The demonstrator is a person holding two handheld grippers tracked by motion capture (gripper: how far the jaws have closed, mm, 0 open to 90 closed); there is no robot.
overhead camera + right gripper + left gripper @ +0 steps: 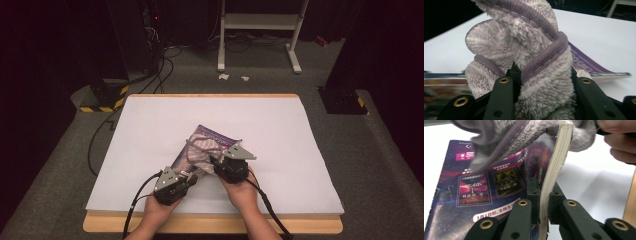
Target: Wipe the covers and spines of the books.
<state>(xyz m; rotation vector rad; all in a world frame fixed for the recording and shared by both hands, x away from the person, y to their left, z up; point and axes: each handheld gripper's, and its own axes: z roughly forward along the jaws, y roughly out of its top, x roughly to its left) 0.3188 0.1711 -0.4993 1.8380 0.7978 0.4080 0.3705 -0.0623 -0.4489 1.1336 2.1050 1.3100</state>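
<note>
Book point(210, 142): tilted on white surface point(280, 130), edge clenched by left hand-held gripper point(172, 186). Cloth point(202, 152): bunched, grasped by right hand-held gripper point(227, 167), on cover. Risk: wiping pressure likely slips book or bends pages.

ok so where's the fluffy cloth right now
The fluffy cloth is bunched in the right gripper, resting against the cover of the purple book near the middle of the white table; the left gripper clamps the book's near edge.
</note>
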